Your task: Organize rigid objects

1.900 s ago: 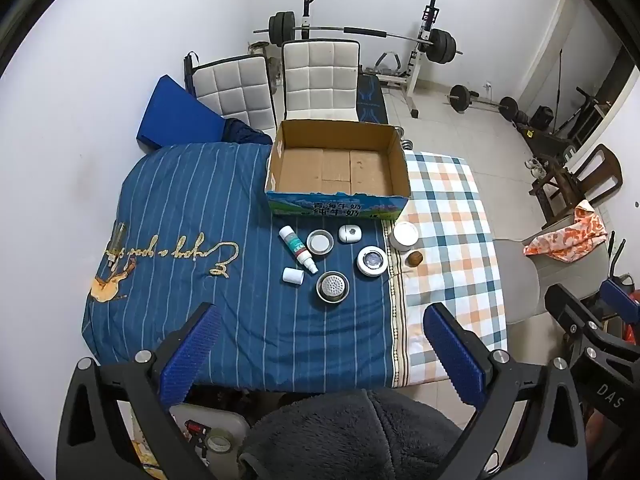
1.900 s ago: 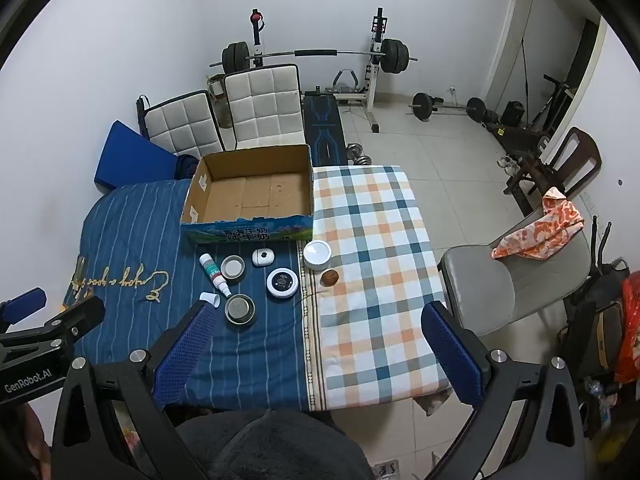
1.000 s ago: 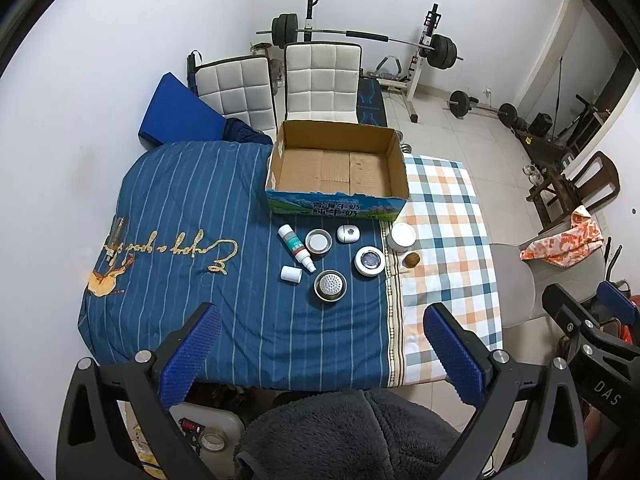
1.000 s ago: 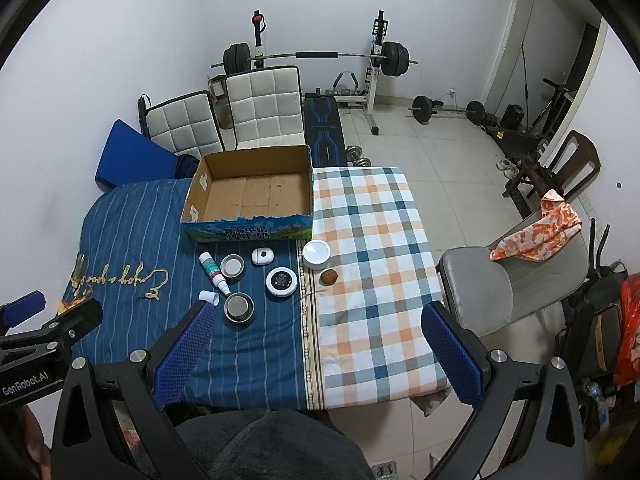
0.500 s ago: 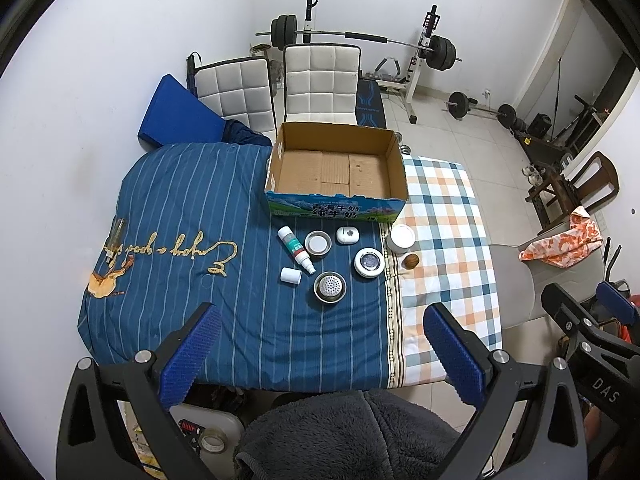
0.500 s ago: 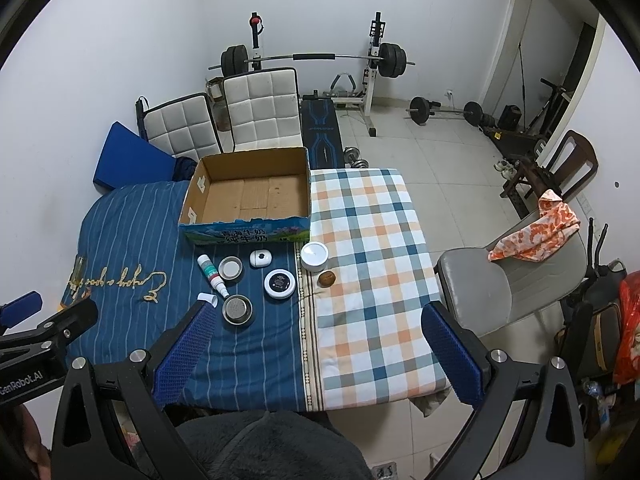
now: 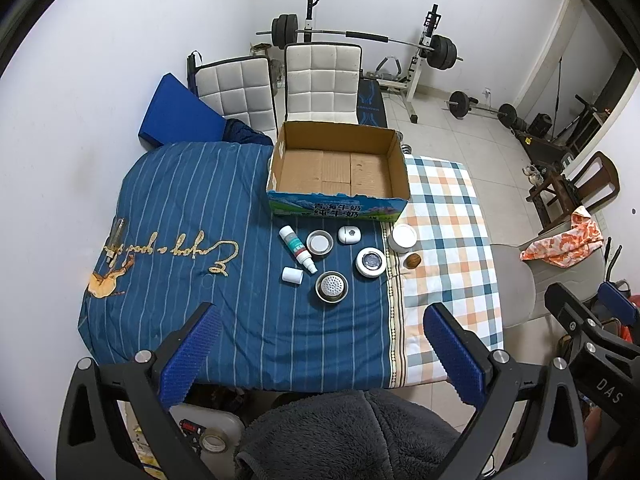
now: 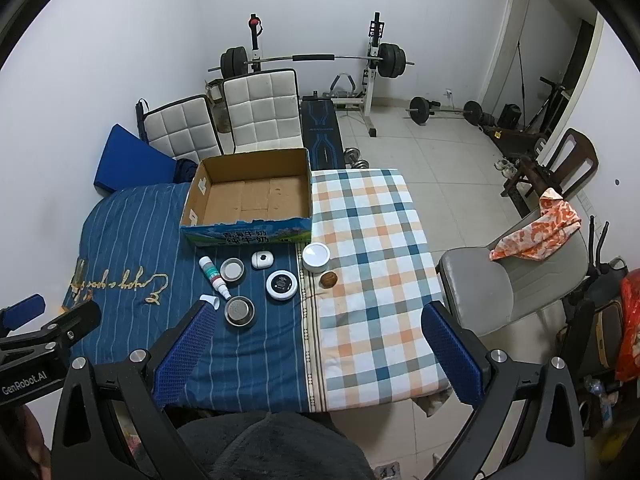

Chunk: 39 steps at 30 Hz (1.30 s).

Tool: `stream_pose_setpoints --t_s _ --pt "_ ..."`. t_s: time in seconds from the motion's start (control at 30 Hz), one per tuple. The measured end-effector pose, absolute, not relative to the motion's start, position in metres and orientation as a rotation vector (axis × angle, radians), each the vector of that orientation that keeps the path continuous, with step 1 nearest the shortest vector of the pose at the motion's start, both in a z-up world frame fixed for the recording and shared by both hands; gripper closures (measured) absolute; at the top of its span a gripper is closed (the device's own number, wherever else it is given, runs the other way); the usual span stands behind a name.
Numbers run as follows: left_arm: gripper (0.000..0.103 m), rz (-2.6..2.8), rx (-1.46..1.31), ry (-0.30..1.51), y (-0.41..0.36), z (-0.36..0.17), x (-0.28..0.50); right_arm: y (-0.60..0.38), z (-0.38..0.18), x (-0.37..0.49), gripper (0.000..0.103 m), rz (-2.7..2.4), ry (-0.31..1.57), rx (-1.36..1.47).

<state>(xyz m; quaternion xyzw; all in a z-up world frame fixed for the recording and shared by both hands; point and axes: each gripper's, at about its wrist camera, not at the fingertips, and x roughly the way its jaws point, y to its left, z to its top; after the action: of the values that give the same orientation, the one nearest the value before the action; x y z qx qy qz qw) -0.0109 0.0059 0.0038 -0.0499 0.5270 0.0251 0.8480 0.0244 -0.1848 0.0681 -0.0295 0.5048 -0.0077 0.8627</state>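
An open, empty cardboard box [image 7: 338, 170] [image 8: 250, 198] stands at the back of the cloth-covered table. In front of it lie a white spray bottle [image 7: 298, 249] [image 8: 214, 274], its cap [image 7: 292, 275], a small metal dish [image 7: 320, 241], a white case [image 7: 349, 235], a round black-and-white tin [image 7: 371, 262] [image 8: 282, 284], a steel strainer cup [image 7: 331, 286] [image 8: 239, 311], a white jar [image 7: 404, 237] [image 8: 316, 257] and a brown walnut [image 7: 413, 260] [image 8: 329, 279]. My left gripper [image 7: 320, 354] and right gripper [image 8: 316, 348] are both open and empty, high above the table's near edge.
The table carries a blue striped cloth [image 7: 192, 216] on the left and a checked cloth [image 8: 372, 248] on the right. Two white chairs [image 7: 320, 80] and a barbell rack stand behind. A grey chair [image 8: 500, 280] with an orange cloth is at the right.
Both views have shifted only slightly; the table objects sit in the same places and both grippers stay open.
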Motion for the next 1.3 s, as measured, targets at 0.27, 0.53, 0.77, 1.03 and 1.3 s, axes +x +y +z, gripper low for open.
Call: stream_pose_setpoints --t_s 0.27,0.53,0.77,1.03,1.3 --pt "0.000 0.049 -0.108 1.111 0.007 0.003 -0.010 -0.184 0.068 0.025 0.000 -0.018 1.058 -0.063" --pt "0.000 0.050 -0.109 1.110 0.007 0.004 -0.010 -0.185 0.068 0.024 0.000 -0.017 1.057 -0.062" --pt "0.000 0.048 -0.108 1.108 0.007 0.004 -0.010 -0.186 0.068 0.023 0.000 -0.017 1.054 -0.061" --pt "0.000 0.052 -0.120 1.101 0.009 0.008 -0.008 -0.184 0.073 0.028 0.000 -0.016 1.050 -0.062" --pt "0.000 0.089 -0.130 1.140 0.018 -0.015 0.023 -0.185 0.051 0.057 0.000 0.011 1.085 -0.059"
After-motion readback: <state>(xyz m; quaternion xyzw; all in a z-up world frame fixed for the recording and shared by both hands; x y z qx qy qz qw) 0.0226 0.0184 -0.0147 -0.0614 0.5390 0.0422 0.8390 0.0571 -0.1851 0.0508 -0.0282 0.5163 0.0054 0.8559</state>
